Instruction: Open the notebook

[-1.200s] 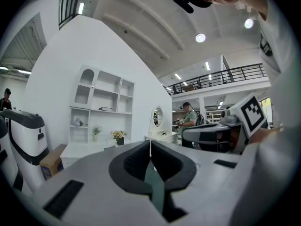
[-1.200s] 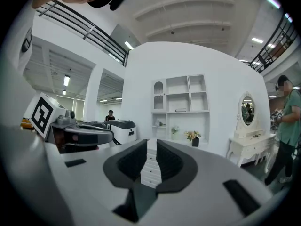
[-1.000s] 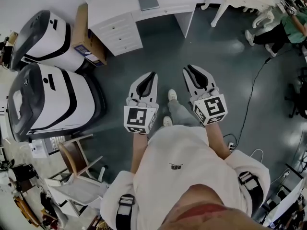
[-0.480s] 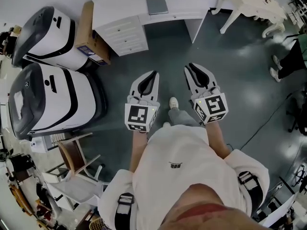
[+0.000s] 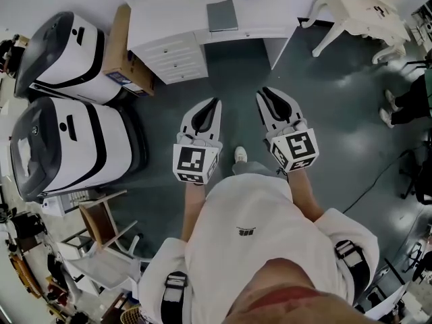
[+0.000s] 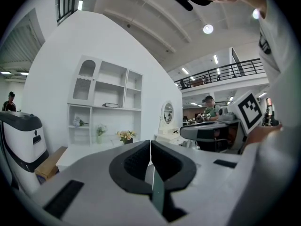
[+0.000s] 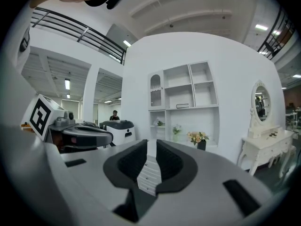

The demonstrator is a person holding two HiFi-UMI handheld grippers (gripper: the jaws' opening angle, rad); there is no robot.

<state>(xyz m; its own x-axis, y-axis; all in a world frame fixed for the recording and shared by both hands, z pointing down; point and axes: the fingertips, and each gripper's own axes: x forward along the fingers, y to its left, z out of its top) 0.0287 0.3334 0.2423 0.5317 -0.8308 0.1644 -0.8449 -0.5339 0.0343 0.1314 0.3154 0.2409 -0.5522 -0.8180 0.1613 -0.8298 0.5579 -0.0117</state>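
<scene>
A grey closed notebook (image 5: 222, 15) lies flat on the white desk (image 5: 169, 19) at the top of the head view. Both grippers are held out side by side over the dark floor, well short of the desk. My left gripper (image 5: 214, 102) has its jaws together with nothing in them; in the left gripper view its tips (image 6: 150, 142) meet. My right gripper (image 5: 260, 92) stands slightly open and empty; in the right gripper view the desk's drawers (image 7: 149, 171) show through the gap between the jaws (image 7: 151, 142).
Two large white-and-black machines (image 5: 64, 49) (image 5: 67, 147) and a cardboard box (image 5: 123, 46) stand left of the desk. A wooden chair (image 5: 101, 221) is at the lower left. A white dressing table (image 5: 364, 9) and a seated person (image 5: 412, 103) are to the right.
The desk and notebook have slid lower in the head view as the person walks toward them. Both grippers travel forward together, and their jaws look the same as before.
</scene>
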